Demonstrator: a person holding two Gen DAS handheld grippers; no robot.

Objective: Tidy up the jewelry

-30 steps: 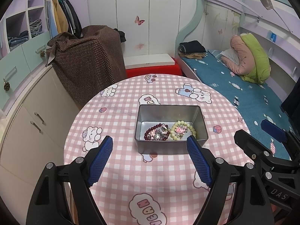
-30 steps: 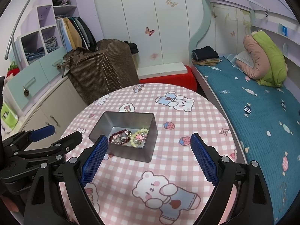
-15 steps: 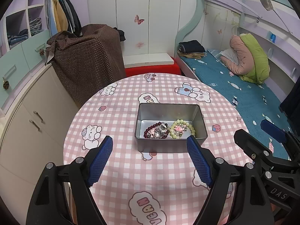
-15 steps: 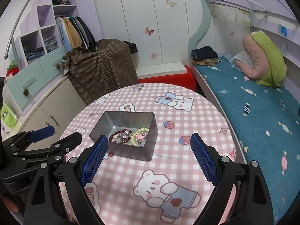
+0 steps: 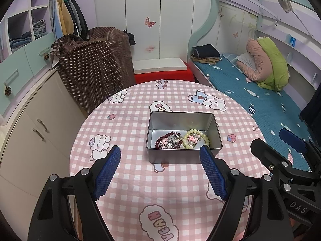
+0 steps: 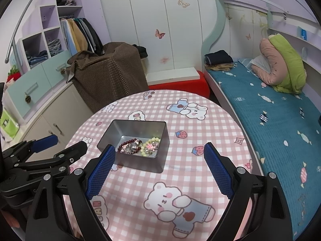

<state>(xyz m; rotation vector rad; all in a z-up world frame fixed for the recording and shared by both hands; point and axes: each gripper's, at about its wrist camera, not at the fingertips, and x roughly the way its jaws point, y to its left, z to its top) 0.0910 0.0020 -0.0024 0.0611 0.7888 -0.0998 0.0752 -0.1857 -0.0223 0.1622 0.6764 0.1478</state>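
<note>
Jewelry, a dark red bead bracelet (image 5: pixel 163 140) and a pale green bead bracelet (image 5: pixel 195 138), lies inside the open rectangular silver tin (image 5: pixel 183 116) at 12 o'clock from the wide-open, empty left gripper (image 5: pixel 160 172); clasps and charms blur together. In the right wrist view the tin (image 6: pixel 138 123) sits at 11 o'clock from the open, empty right gripper (image 6: pixel 158 172); any reach should likely descend straight, taking one strand.

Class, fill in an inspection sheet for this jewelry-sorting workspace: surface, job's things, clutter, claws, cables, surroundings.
Surface: round table under pink checked cartoon cloth.
Job's things: open metal tin holding dark red bead bracelet, pale green bead bracelet and small charms.
Clutter: nothing seen on the table.
Claws: left claw and right claw both open, empty, short of the tin.
Cables: nothing seen.
Surroundings: bed, wardrobe, dotted brown cover.
</note>
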